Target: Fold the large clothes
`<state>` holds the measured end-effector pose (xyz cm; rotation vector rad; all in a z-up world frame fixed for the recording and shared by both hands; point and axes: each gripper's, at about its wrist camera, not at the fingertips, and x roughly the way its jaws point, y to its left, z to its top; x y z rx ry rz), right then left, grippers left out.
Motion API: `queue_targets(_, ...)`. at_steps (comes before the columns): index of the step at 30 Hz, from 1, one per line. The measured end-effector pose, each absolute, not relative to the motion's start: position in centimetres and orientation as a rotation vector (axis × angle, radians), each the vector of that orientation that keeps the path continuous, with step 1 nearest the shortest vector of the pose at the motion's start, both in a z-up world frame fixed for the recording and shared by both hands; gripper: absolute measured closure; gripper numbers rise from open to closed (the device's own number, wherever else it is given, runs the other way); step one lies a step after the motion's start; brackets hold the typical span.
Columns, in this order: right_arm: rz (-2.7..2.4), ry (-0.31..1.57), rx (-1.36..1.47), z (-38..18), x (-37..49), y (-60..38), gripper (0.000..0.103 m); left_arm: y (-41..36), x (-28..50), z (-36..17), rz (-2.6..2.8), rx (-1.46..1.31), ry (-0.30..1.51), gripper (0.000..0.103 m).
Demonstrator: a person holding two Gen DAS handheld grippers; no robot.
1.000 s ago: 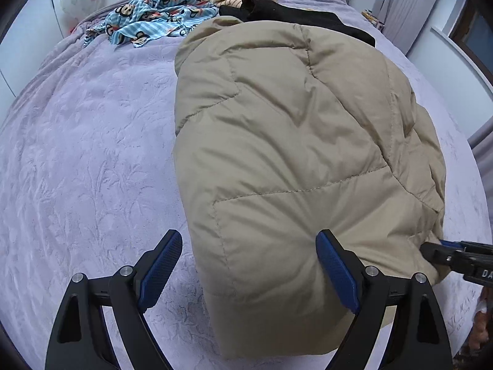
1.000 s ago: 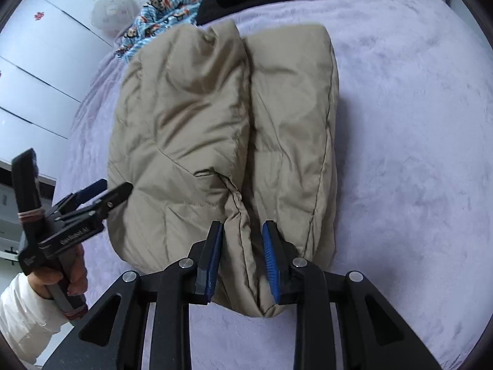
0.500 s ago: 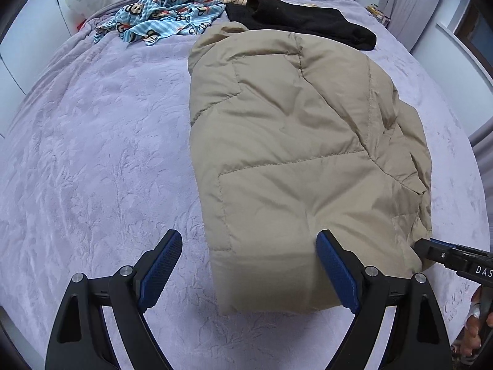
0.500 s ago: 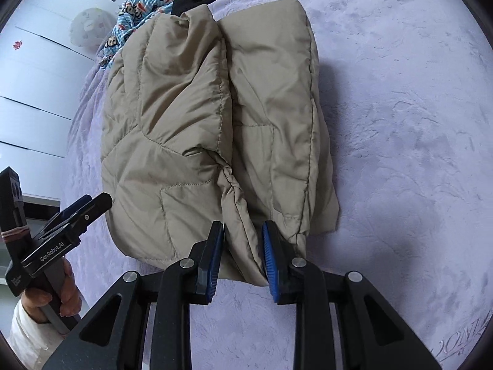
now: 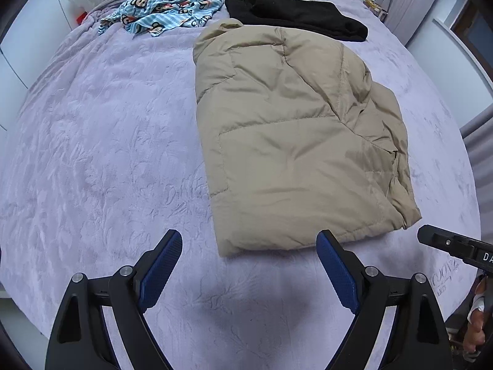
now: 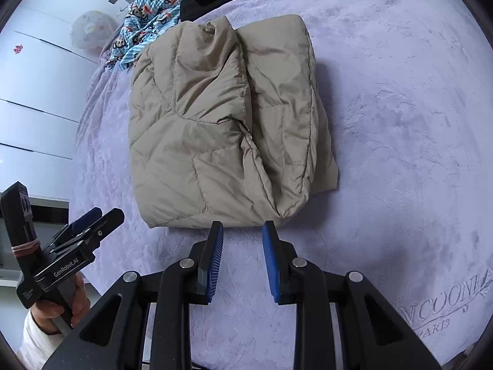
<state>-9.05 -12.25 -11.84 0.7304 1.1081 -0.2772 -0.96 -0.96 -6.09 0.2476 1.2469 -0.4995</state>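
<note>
Lilac plush bedspread [image 5: 92, 154] covers the bed; white wardrobe doors [image 6: 34, 98] alongside; soft daylight.

Both views are evenly lit by soft, cool daylight without glare, faint shadows are cast on the bedspread [image 5: 92, 141] beneath the grippers, focus is kept sharp, and edges are strongly bent and vignetted.

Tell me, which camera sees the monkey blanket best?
The left wrist view: the blue monkey blanket lies spread out at the bed's far end, its monkey faces clear. The right wrist view shows only a bunched strip, partly hidden behind the folded tan jacket.
</note>
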Motion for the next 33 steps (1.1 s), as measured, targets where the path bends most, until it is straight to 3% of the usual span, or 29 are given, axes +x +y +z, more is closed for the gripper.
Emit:
queue_targets(22, -0.329, 1.069, 0.647, -7.2, -10.9, -7.6, 0.074, 2.1, -4.5, -1.0, -0.447, 0.212, 1.223, 0.013)
queue_targets(23, -0.336, 1.066, 0.635, -7.0, -11.0, -7.5, 0.073, 2.2, -4.5, -0.7, -0.441, 0.209, 1.216, 0.013)
queue_targets(25, -0.351, 1.061, 0.609, -6.2, -10.8, -7.4, 0.051, 2.5, -4.3, -0.2, -0.434, 0.206, 1.201, 0.013)
queue_targets(26, -0.36, 1.056, 0.596, -5.8, -10.8, -7.3, 0.046, 2.6, -4.2, 0.0, -0.433, 0.204, 1.195, 0.013)
queue_targets(27, -0.367, 1.047, 0.582, -5.4, -10.8, -7.3, 0.045, 2.7, -4.2, 0.3, -0.432, 0.202, 1.19, 0.013)
queue_targets(28, -0.37, 1.042, 0.57, -5.1, -10.7, -7.2, 0.045, 2.7, -4.1, 0.6, -0.429, 0.203, 1.183, 0.002)
queue_targets(29, -0.373, 1.039, 0.563, -4.7, -10.6, -7.2, 0.045, 2.8, -4.1, 0.9, -0.42, 0.206, 1.171, 0.0)
queue_targets(33, -0.396, 1.027, 0.527, -3.3, -10.1, -6.9, 0.045, 2.7, -4.0, 2.2, -0.41, 0.208, 1.144, 0.0)
